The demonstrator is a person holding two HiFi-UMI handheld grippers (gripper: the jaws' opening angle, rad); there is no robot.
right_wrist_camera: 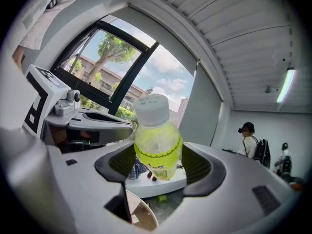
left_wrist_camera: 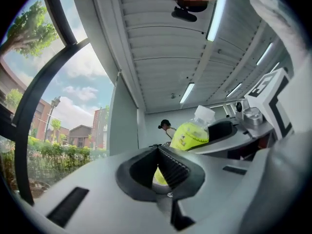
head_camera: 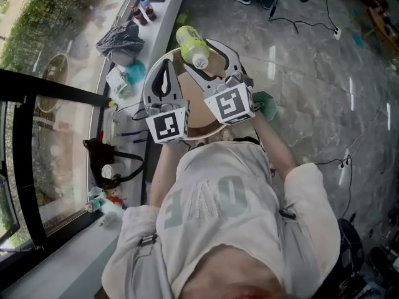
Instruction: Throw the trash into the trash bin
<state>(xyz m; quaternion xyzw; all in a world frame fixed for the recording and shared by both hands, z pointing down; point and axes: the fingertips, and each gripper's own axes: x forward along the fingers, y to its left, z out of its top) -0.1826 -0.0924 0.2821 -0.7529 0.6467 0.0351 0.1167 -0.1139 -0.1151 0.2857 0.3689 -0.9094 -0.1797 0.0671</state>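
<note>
A yellow-green plastic bottle [head_camera: 188, 40] with a white cap is clamped between the jaws of my right gripper [head_camera: 198, 55], which is shut on its body. In the right gripper view the bottle [right_wrist_camera: 157, 145] stands upright between the black pads of my right gripper [right_wrist_camera: 158, 165]. My left gripper [head_camera: 163, 80] is close beside it on the left, its tips together with nothing in them. The left gripper view shows its own pads meeting at my left gripper [left_wrist_camera: 160, 152], with the bottle [left_wrist_camera: 192, 133] just beyond at the right. No trash bin can be told for sure.
A round brown surface [head_camera: 198, 120] lies under both grippers. Left of it, a white window ledge [head_camera: 163, 23] carries a checked cloth [head_camera: 120, 39], small bottles [head_camera: 142, 10] and a black bag [head_camera: 100, 154]. Marble floor with cables [head_camera: 312, 27] spreads to the right. A person [right_wrist_camera: 251, 140] stands far off.
</note>
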